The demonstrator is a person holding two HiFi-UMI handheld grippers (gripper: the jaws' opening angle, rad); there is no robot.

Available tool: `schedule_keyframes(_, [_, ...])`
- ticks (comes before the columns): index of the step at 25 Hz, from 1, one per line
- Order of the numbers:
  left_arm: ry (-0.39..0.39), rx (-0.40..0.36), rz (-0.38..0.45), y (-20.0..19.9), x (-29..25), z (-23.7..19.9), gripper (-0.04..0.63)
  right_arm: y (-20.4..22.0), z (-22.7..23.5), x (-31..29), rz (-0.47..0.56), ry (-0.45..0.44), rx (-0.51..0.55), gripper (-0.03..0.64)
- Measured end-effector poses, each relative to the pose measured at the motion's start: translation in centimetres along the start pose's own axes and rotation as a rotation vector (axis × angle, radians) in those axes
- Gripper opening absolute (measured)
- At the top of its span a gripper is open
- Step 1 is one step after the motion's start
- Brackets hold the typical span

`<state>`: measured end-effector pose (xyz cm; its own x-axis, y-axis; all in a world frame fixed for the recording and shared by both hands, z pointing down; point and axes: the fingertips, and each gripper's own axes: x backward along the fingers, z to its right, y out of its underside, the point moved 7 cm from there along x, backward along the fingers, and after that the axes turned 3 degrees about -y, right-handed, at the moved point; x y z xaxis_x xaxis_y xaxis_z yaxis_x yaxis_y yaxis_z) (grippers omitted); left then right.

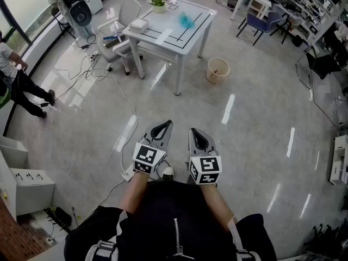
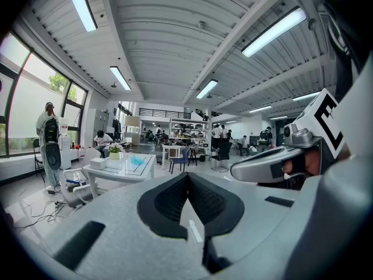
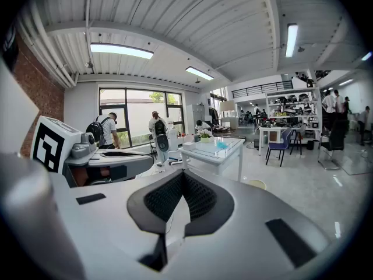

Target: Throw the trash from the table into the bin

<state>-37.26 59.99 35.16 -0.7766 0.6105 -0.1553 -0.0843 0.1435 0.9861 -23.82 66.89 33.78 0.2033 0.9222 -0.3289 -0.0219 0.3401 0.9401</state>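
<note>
A white table (image 1: 191,37) stands far ahead across the floor. On it lies a crumpled teal piece of trash (image 1: 186,19), which also shows in the left gripper view (image 2: 136,161) and the right gripper view (image 3: 221,146). A beige bin (image 1: 218,69) sits on the floor to the right of the table, and its rim (image 3: 256,184) shows low in the right gripper view. My left gripper (image 1: 162,128) and right gripper (image 1: 198,137) are held side by side close to my body, far from the table. Both are shut with nothing between the pads (image 2: 205,200) (image 3: 201,194).
A white box (image 1: 138,25) and a flower pot (image 1: 158,3) also stand on the table. A white chair (image 1: 120,20) is at its left, with cables (image 1: 111,86) trailing over the floor. A person (image 1: 16,86) walks at the far left. A blue chair (image 1: 261,22) and desks stand at the back right.
</note>
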Motion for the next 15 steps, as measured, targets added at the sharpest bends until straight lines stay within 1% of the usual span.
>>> schedule_keyframes(3, [0.004, -0.009, 0.004, -0.4, 0.0, -0.2, 0.008, -0.3, -0.2, 0.0, 0.01, -0.001, 0.0, 0.009])
schedule_keyframes(8, [0.026, -0.02, 0.027, -0.9, -0.8, -0.7, 0.008, -1.5, -0.5, -0.3, 0.115, -0.066, -0.04, 0.011])
schedule_keyframes(15, [0.052, -0.019, 0.04, -1.2, -1.2, -1.6, 0.008, -1.9, -1.3, -0.8, 0.101, -0.043, -0.019, 0.011])
